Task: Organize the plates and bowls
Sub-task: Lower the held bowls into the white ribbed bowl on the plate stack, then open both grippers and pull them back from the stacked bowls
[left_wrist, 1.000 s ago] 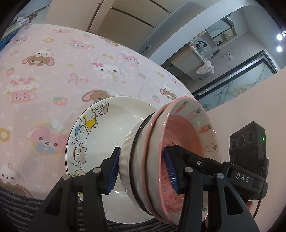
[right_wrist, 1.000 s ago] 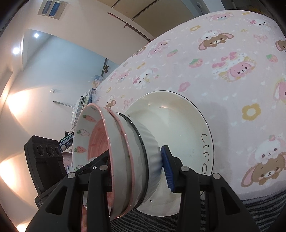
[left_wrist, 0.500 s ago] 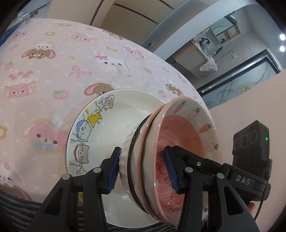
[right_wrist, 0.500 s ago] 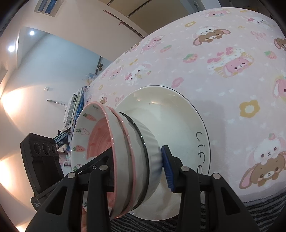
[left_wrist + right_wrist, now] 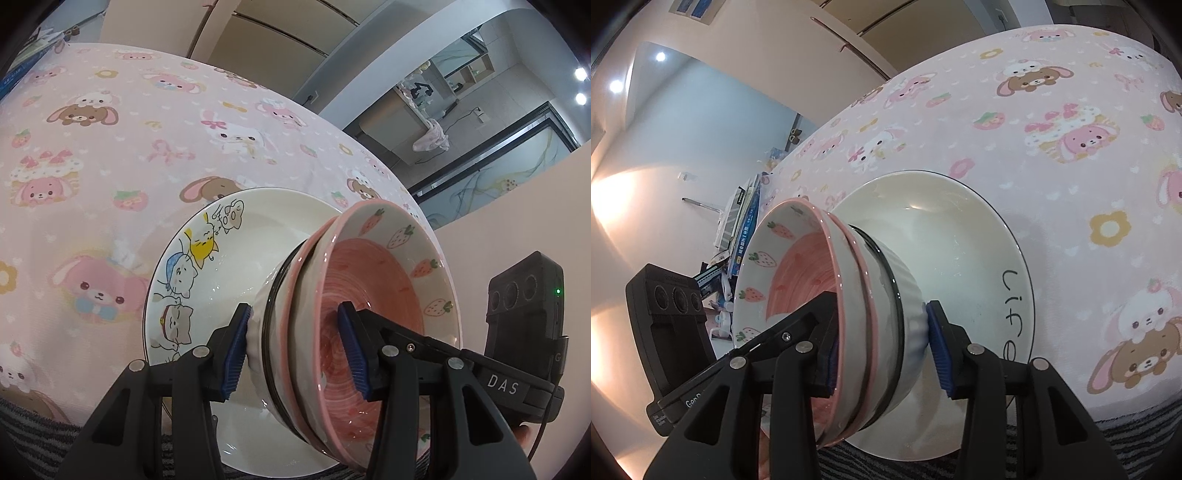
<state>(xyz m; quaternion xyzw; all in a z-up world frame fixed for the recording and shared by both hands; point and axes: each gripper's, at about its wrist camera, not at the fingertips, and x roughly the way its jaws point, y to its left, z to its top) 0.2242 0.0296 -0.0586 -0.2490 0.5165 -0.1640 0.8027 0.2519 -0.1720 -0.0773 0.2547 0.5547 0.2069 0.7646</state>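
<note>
Bowls (image 5: 354,317), three nested into one stack, are tipped on their side just above the big plate (image 5: 258,221), which lies flat on the pink cartoon tablecloth (image 5: 110,147) near the table's front edge. The left gripper (image 5: 291,347) is clamped across the stack, one blue pad on the ribbed white base and the other inside the pink strawberry bowl (image 5: 373,295) at about 3 o'clock. The right gripper (image 5: 882,350) brackets the same stack from the other side: one pad lies on the white bowl (image 5: 908,325), while the other is mostly hidden behind the pink rim, so I cannot tell whether it presses.

The largest risk, as I judge it, concerns the whole stack. It is held sideways by pads on glazed, curved ceramic, so if either clamp eases unevenly it could pivot out and drop onto the plate, chipping both. Next, the plate sits close to the table's edge; a hard or off-centre landing could tip it toward 6 o'clock and off the cloth. Smaller still, the bowls are only nested, not locked, and the inner pink one could slide out of its neighbours while tilted.

As for contents, the plate is bare apart from its printed cats and lettering. The white bowl carries the middle pink-rimmed bowl (image 5: 866,295), which carries the strawberry bowl, itself empty.
</note>
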